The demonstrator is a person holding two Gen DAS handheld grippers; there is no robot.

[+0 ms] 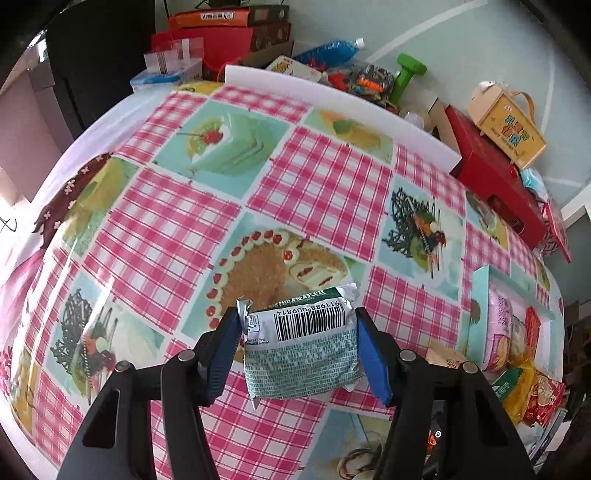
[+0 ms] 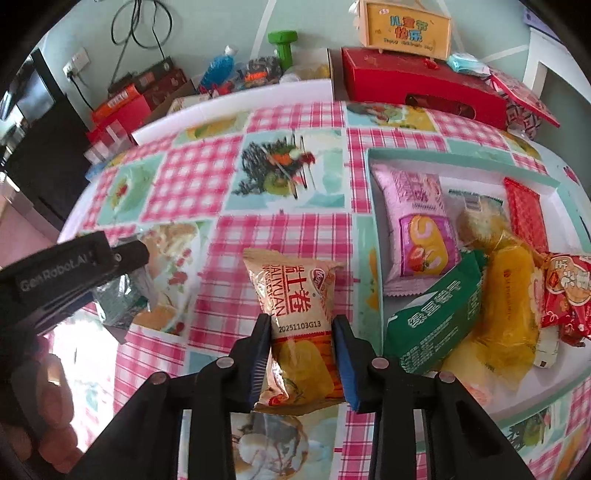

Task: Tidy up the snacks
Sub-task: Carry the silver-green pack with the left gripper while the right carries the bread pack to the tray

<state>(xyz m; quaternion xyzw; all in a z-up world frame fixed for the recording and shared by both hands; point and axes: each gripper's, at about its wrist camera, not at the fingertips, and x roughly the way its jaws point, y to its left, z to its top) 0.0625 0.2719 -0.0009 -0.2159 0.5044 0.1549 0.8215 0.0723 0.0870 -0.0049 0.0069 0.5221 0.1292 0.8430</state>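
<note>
My left gripper is shut on a green-and-white snack packet, barcode side up, held above the checked tablecloth. My right gripper is shut on a beige-and-orange egg-roll packet, also lifted over the cloth. Right of it lies a pale teal tray holding a pink packet, a green packet, a yellow packet, a red flat packet and a red-orange packet. In the left wrist view the tray sits at the right edge. The left gripper's body shows at the left of the right wrist view.
A white foam board lines the table's far edge. Behind it stand red boxes, an orange gift box, a blue bottle and a green dumbbell. A hand holds the left gripper at lower left.
</note>
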